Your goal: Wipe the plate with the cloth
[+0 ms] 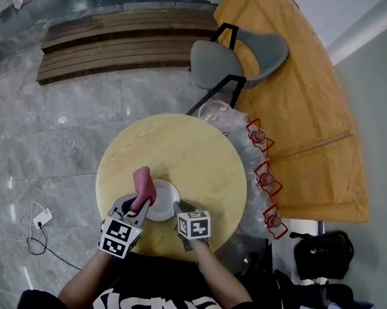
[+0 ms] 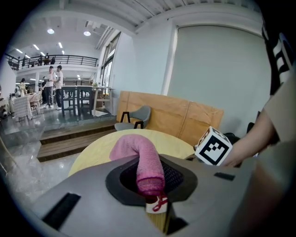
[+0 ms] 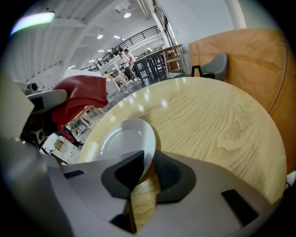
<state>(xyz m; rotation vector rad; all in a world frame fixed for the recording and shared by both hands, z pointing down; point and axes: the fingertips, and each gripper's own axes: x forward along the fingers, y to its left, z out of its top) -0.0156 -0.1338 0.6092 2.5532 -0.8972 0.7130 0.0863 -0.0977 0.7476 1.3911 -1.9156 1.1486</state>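
At the near edge of the round pale wooden table (image 1: 195,143): right gripper (image 1: 178,209) clamped on the near rim of the small white round plate (image 1: 164,203), plate held tilted. Just left of it, left gripper (image 1: 140,203) pinching a rolled pink terry cloth (image 1: 144,181) tight between its jaws, free end arching up near the plate's left rim. Beyond the table's far edge, a grey shell chair (image 1: 237,58) on black legs. Further off, low dark wooden steps (image 1: 121,42).
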